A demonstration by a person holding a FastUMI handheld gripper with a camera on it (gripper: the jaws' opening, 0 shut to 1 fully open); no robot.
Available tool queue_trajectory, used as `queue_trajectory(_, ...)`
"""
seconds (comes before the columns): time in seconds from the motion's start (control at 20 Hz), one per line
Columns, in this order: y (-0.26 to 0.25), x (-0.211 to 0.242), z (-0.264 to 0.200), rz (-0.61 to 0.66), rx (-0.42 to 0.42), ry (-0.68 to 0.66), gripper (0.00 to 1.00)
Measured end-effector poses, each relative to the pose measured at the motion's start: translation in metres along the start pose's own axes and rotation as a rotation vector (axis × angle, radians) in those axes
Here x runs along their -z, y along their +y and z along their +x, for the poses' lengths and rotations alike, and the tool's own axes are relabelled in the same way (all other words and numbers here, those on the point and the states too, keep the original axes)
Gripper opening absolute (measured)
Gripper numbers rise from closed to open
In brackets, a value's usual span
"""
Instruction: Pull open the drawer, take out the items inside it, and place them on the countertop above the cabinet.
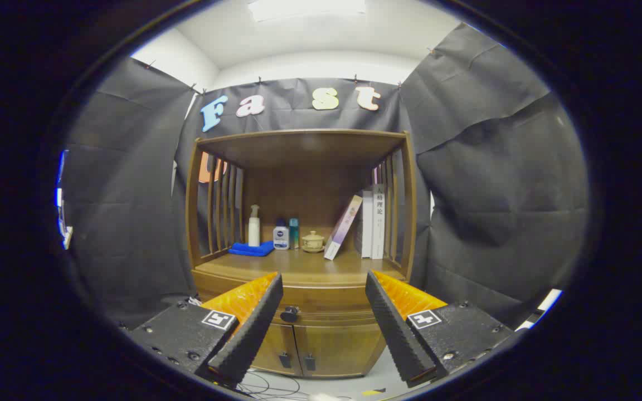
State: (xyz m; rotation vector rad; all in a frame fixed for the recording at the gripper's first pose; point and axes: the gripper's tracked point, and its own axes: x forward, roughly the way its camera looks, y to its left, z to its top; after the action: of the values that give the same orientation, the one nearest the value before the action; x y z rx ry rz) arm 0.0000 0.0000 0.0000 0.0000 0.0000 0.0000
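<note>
Drawer [321, 305] below the countertop [298, 268] is unopened; gripper [324, 292] open, empty, short of its knob [290, 314]

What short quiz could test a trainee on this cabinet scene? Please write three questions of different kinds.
1. True or false: the drawer is already pulled open.
2. What lies under the pump bottle? A) blue cloth B) book C) cup
3. Fill in: the gripper is ____, with the drawer knob seen between its fingers, nearer the left one.

Key: 1 false; 2 A; 3 open.
</note>
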Motion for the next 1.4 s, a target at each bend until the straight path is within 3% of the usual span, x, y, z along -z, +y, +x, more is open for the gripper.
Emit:
queue_trajectory(0.8, 0.013, 0.008, 0.006, -0.006, -0.015, -0.005, 0.97)
queue_trajectory(1.4, 0.031, 0.101, 0.082, -0.010, 0.006, 0.046, 0.97)
